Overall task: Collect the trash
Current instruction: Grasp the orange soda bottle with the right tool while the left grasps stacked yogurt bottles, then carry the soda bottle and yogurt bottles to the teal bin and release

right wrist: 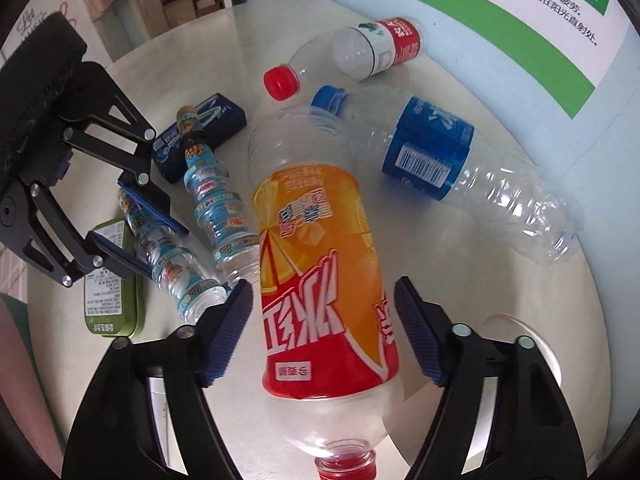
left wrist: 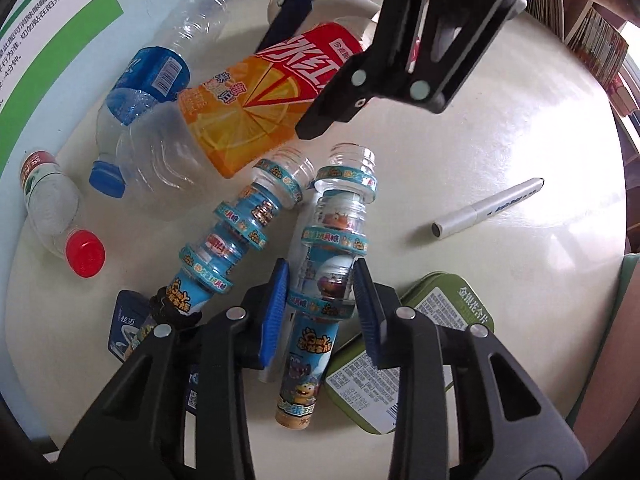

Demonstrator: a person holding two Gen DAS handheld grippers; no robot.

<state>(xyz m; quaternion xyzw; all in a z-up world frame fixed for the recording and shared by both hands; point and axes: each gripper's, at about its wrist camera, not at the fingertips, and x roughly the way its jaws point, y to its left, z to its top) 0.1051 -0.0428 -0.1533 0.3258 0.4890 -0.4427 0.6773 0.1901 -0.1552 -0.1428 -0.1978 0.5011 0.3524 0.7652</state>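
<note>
Several empty bottles lie on a round cream table (left wrist: 500,128). My left gripper (left wrist: 322,300) is open, its blue pads astride a ridged toy-candy bottle (left wrist: 332,248), also seen in the right wrist view (right wrist: 168,256). A second such bottle (left wrist: 240,224) lies beside it. My right gripper (right wrist: 324,328) is open around an orange-and-red labelled bottle (right wrist: 316,264), pads apart from its sides; it shows in the left wrist view (left wrist: 264,92) under the right gripper (left wrist: 320,80). A blue-labelled bottle (right wrist: 432,148) and a red-capped bottle (right wrist: 360,52) lie beyond.
A white marker pen (left wrist: 488,208) lies at the right of the table. A green tin (left wrist: 400,364) and a dark blue gum box (right wrist: 200,132) lie near the candy bottles. A wall with a green-and-white poster (right wrist: 520,12) borders the table. A clear round lid (right wrist: 520,340) lies near my right gripper.
</note>
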